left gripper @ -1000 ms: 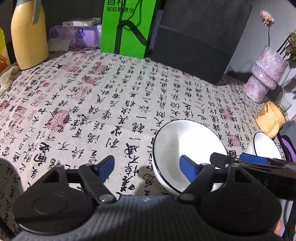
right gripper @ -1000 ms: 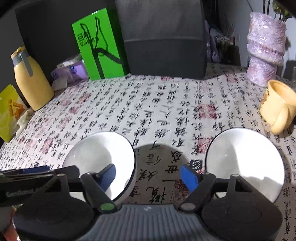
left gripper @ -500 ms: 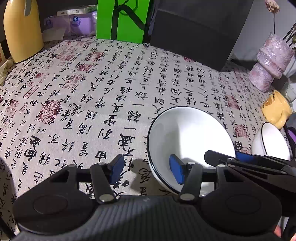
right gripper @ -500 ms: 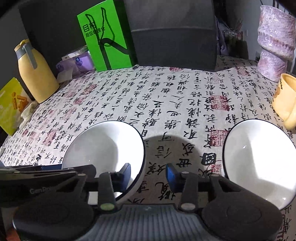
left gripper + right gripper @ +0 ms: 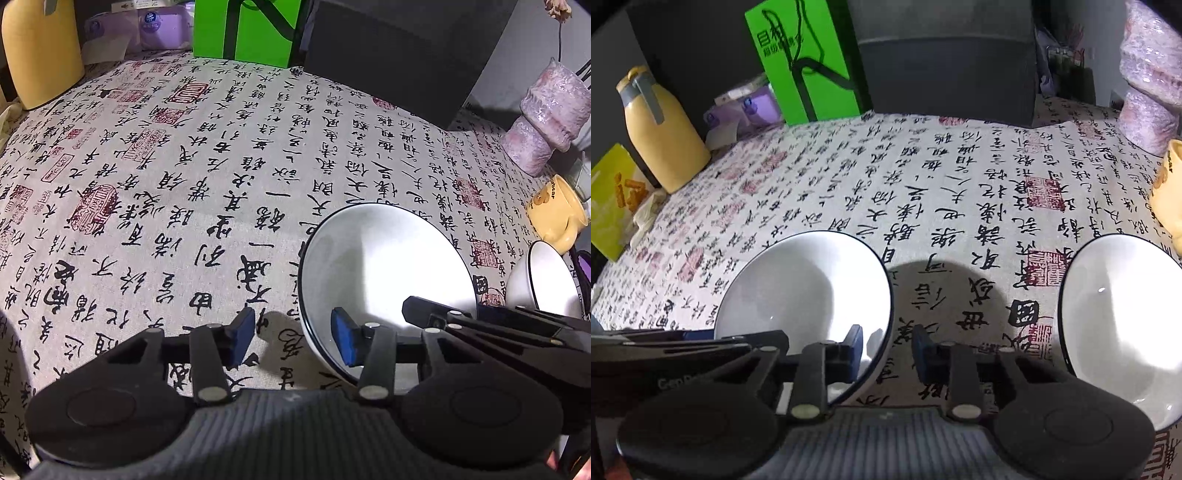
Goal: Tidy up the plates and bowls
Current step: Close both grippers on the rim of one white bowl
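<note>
The near white bowl (image 5: pixel 384 273) on the patterned tablecloth (image 5: pixel 184 166) now has both sets of jaws narrowed across opposite rims, left gripper (image 5: pixel 293 341) and right gripper (image 5: pixel 886 352) closing but not yet pinching, so a joint lift toward the second bowl (image 5: pixel 1123 317) likely follows

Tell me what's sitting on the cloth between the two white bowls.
Nothing: between the left bowl and right bowl, the right wrist view shows only bare tablecloth under a shadow.
</note>
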{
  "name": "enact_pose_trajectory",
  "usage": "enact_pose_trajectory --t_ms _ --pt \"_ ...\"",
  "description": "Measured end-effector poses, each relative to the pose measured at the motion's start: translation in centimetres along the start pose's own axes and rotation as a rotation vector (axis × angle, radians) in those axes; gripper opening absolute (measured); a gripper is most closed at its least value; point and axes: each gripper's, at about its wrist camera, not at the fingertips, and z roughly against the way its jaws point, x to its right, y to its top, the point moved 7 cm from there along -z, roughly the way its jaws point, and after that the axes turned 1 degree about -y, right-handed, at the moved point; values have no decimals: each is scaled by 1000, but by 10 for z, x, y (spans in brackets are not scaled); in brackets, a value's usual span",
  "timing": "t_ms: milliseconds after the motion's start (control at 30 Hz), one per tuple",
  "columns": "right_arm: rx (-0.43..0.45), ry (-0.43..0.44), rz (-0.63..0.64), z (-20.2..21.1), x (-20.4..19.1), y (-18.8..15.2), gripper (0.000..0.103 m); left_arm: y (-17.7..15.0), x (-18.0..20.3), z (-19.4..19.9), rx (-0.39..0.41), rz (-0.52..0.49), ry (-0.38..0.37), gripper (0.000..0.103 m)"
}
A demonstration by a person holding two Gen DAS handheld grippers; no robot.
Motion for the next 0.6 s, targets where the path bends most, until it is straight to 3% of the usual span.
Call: enact_pose_trajectory --t_ms 167,467,600 --pt "-50 -23 30 -4 -6 4 21 -1 1 -2 -18 9 5 46" --pt "-20 -35 62 -4 -10 8 15 2 9 -5 -9 -6 15 19" --pt "6 -12 50 -4 -6 7 14 1 10 -4 3 -4 31 15"
